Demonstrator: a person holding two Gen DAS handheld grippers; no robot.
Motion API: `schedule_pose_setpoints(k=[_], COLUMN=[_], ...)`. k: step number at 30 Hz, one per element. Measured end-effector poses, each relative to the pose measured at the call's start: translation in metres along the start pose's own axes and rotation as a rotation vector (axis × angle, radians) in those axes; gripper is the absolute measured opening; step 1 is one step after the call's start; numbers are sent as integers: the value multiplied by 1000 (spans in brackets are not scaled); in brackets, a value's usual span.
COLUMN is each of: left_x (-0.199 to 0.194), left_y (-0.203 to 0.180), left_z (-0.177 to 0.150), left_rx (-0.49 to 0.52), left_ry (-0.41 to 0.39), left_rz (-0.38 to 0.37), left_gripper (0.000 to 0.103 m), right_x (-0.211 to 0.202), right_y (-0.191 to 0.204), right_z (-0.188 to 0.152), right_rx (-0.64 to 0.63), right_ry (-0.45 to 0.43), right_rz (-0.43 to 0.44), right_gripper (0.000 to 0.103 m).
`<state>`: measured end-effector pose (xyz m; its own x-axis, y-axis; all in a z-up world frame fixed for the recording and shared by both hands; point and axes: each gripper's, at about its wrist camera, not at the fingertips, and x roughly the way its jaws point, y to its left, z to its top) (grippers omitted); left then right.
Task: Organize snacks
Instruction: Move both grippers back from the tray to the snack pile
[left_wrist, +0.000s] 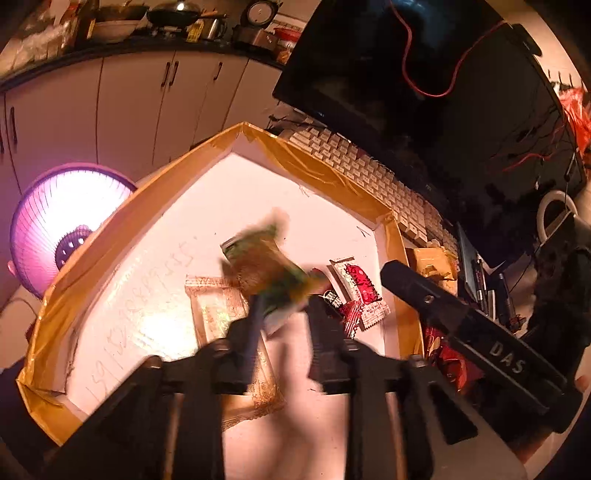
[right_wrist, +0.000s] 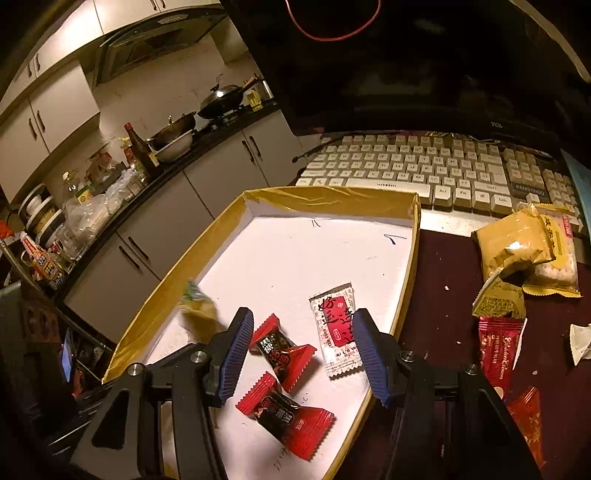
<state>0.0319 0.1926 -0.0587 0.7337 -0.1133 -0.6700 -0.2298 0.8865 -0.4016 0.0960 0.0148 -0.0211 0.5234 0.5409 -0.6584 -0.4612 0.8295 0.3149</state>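
Kitchen cabinets (right_wrist: 122, 236) and a cluttered counter with pans fill the background, while a dark tabletop (right_wrist: 443, 280) carries a white keyboard (right_wrist: 424, 170) in front of a black monitor (left_wrist: 424, 92). A shallow white tray with gold-taped walls (right_wrist: 332, 201) sits just before the keyboard.

Over the tray, the left gripper (left_wrist: 282, 317) has its jaws partly apart; a blurred green and gold snack packet (left_wrist: 266, 269) shows just beyond its fingertips, and whether the pads touch it cannot be told. A pale gold packet (left_wrist: 221, 310) lies flat on the tray floor beneath.

The right gripper (right_wrist: 303, 350) stands wide with nothing pressed between its blue ribbed pads (right_wrist: 232, 358). Below it on the tray floor lie two red and black candies (right_wrist: 284, 350), (right_wrist: 288, 421) and a white sachet with a red label (right_wrist: 338, 332).

Outside the tray, to its right, yellow packets (right_wrist: 517, 251) and a red wrapper (right_wrist: 496, 358) rest on the tabletop near the keyboard.
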Motion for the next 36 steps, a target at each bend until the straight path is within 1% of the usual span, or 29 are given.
schedule_pose_setpoints(k=[1, 2, 3, 4, 5, 8, 10, 12, 13, 17, 18, 19, 20, 23, 26, 30, 33, 36], left_x=[-2, -5, -8, -12, -16, -24, -30, -36, -38, -43, -44, -42, -38, -24, -8, 15, 19, 24], left_y=[-1, -2, -3, -4, -5, -8, -13, -23, -28, -65, -76, -86, -100, -133, -162, -186, -190, -187], left_z=[0, 0, -1, -1, -1, 0, 0, 0, -1, -6, -8, -9, -12, -16, -24, -38, -45, -45], left_rx=[3, 5, 6, 7, 9, 21, 38, 62, 72, 153, 179, 204, 241, 324, 392, 425, 432, 417], left_ry=[-6, -17, -35, -56, -76, -105, -123, -141, -145, -145, -141, -137, -127, -69, -21, 53, 64, 78], left_rz=[10, 15, 20, 37, 60, 99, 112, 108, 101, 17, -12, -41, -82, -166, -226, -251, -232, -229], left_gripper=[40, 53, 59, 69, 71, 71, 71, 72, 73, 73, 74, 78, 79, 79, 79, 79, 79, 79], right_x=[-3, -6, -11, -15, -17, -30, -38, -45, -49, -59, -63, -67, -70, -75, -75, -70, -69, -71], right_y=[-1, -2, -5, -8, -12, -32, -49, -68, -81, -121, -130, -138, -142, -158, -170, -188, -196, -198], right_z=[0, 0, 0, 0, 0, -1, -3, -5, -6, -10, -10, -10, -11, -12, -17, -28, -31, -34], right_rx=[-2, -3, -1, 6, 14, 71, 115, 155, 181, 266, 279, 286, 288, 302, 291, 304, 334, 351], right_ry=[-8, -15, -23, -29, -33, -45, -51, -58, -58, -59, -66, -75, -81, -83, -75, -71, -75, -76], right_rz=[3, 8, 13, 18, 25, 62, 71, 49, 23, -44, -67, -89, -103, -137, -166, -180, -173, -173], right_gripper=[61, 61, 61, 62, 62, 62, 66, 66, 66, 67, 67, 67, 67, 67, 67, 67, 65, 65])
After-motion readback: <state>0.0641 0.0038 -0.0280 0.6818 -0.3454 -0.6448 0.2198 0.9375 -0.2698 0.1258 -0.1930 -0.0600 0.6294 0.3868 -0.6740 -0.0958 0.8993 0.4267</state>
